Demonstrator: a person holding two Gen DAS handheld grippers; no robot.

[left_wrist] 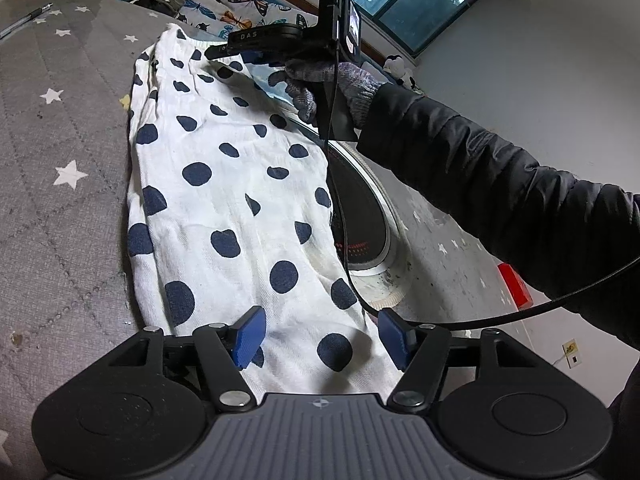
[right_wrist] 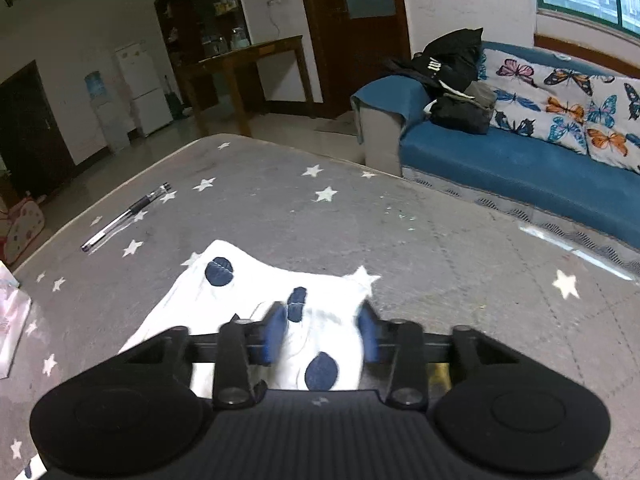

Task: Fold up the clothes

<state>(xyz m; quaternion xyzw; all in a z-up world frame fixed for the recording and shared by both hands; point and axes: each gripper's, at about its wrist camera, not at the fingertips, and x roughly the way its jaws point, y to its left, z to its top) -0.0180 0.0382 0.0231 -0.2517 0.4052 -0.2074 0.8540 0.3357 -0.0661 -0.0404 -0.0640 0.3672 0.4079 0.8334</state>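
Nearest, the left tongs [left_wrist: 320, 338] stand wide over the near end of a white garment with navy dots [left_wrist: 232, 184], their blue pads clear of the cloth. It lies lengthwise on the grey star-print tabletop [left_wrist: 52, 152], with bare room to its left. Farther off, the right tongs [right_wrist: 322, 334] are narrowed on its far edge, cloth bunched between the blurred pads; a gloved hand [left_wrist: 332, 84] holds them, lettered "DAS". Only the right wrist view shows a pen [right_wrist: 128, 216] near the far-left edge, and beyond it a blue sofa [right_wrist: 500, 160] with butterfly cushions.
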